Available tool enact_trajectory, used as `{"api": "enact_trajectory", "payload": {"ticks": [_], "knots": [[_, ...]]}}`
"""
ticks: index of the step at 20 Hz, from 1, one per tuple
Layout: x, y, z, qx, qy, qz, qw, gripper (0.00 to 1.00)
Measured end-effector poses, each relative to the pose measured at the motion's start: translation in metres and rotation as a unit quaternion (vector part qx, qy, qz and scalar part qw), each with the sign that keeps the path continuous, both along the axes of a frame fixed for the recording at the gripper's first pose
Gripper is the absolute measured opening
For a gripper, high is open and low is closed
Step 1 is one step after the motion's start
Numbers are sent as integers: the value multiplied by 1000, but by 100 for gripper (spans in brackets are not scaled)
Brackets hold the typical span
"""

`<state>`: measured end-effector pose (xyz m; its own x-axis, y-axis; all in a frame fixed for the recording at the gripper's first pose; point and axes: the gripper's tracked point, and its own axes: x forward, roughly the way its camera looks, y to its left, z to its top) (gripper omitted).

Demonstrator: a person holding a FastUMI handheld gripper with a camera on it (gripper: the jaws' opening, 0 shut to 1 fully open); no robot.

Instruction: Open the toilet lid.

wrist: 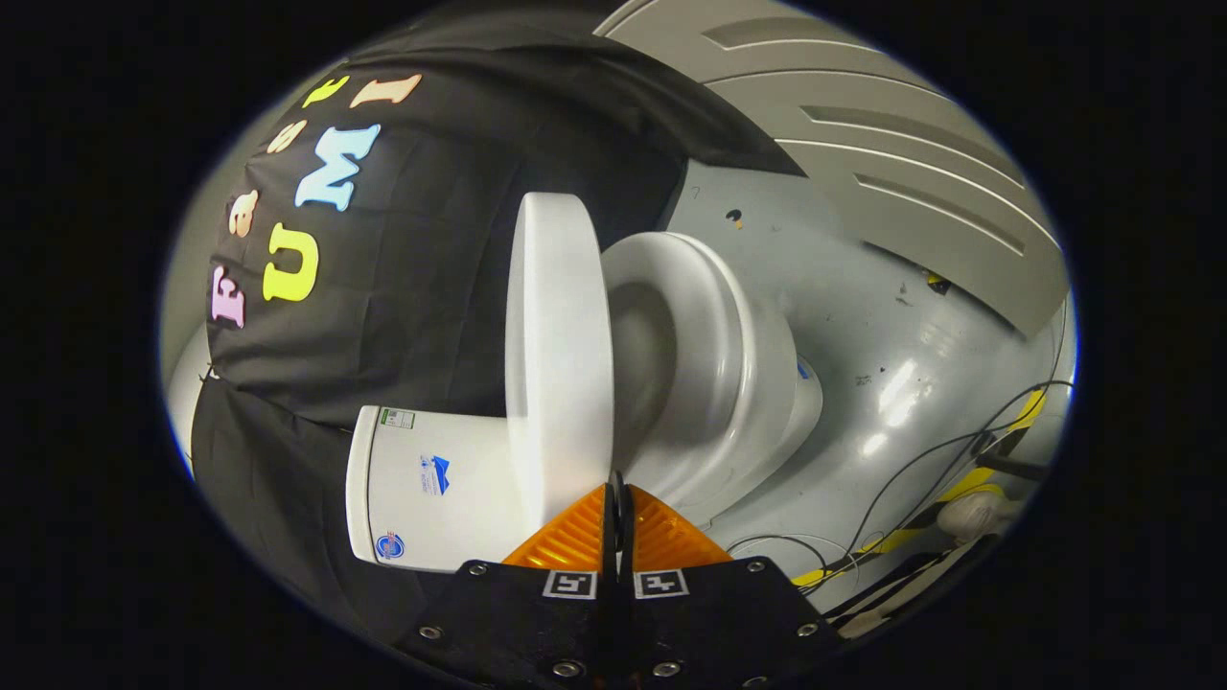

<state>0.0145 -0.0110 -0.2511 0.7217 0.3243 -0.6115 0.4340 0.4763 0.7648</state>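
Staged test booth, not a real bathroom. White toilet (671,383) stands alone on a glossy grey painted floor (863,316). Black cloth wall (431,287) hangs directly behind the toilet's tank (422,489). Loose black cables (920,479) and yellow-black tape (968,479) lie on the floor beside the toilet. Grey ribbed panels (863,144) beyond it.

The one camera sits on the gripper (616,498) and looks forward along its two orange fingers (566,541), which are pressed together with no gap at the near side of the view. The view is rolled to one side, so the toilet (709,383) appears turned sideways. It is close to the raised lid (559,355), just ahead of the fingertips. Beyond lies the grey floor (863,316).
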Motion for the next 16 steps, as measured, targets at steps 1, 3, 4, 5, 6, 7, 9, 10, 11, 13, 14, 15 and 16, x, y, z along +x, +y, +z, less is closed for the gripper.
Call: {"api": "enact_trajectory", "payload": {"ticks": [1, 3, 4, 5, 6, 7, 9, 10, 11, 13, 14, 15, 16], "knots": [[1, 1, 4, -6, -4, 2, 1000, 0], [2, 3, 14, -14, -11, 6, 1000, 0], [3, 5, 19, -17, -17, 6, 1000, 0], [5, 7, 24, -21, -21, 8, 1000, 0], [5, 9, 30, -26, -25, 10, 999, 0], [6, 12, 36, -30, -30, 11, 999, 0], [9, 16, 48, -42, -38, 15, 998, 0], [10, 19, 52, -52, -42, 17, 998, 0], [11, 22, 57, -61, -47, 19, 997, 0], [13, 28, 67, -75, -61, 24, 995, 0], [14, 31, 72, -81, -67, 26, 994, 0], [16, 33, 75, -87, -69, 27, 993, 0], [16, 35, 78, -93, -72, 28, 993, 0]]}}
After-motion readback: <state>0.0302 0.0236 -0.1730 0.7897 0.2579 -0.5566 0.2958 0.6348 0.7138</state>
